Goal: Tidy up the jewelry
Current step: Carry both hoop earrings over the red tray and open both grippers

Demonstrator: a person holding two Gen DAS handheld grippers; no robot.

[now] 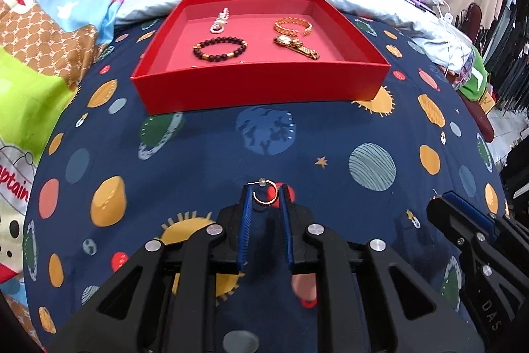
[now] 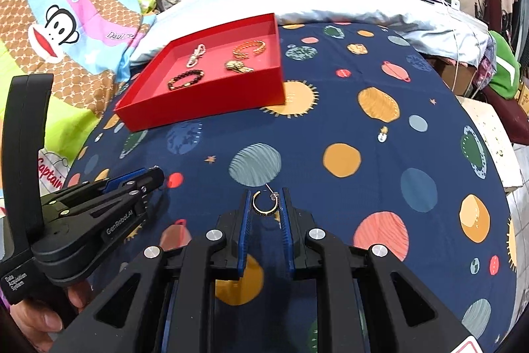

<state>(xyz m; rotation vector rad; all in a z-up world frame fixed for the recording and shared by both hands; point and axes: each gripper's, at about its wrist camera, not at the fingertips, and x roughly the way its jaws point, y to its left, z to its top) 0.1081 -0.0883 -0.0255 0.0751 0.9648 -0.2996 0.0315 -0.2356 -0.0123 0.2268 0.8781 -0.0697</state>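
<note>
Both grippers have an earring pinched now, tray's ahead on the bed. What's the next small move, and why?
Probably carry both forward over the red tray and release there. The left gripper is shut on a hoop earring; the right gripper is shut on its own earring. The beaded bracelet, pearl piece, gold bracelet and watch already lie inside, with bare floor near the front wall.

light: bright, even | shadows: soft, faint | focus: sharp | edges: strong fisheye bending, dark corners
</note>
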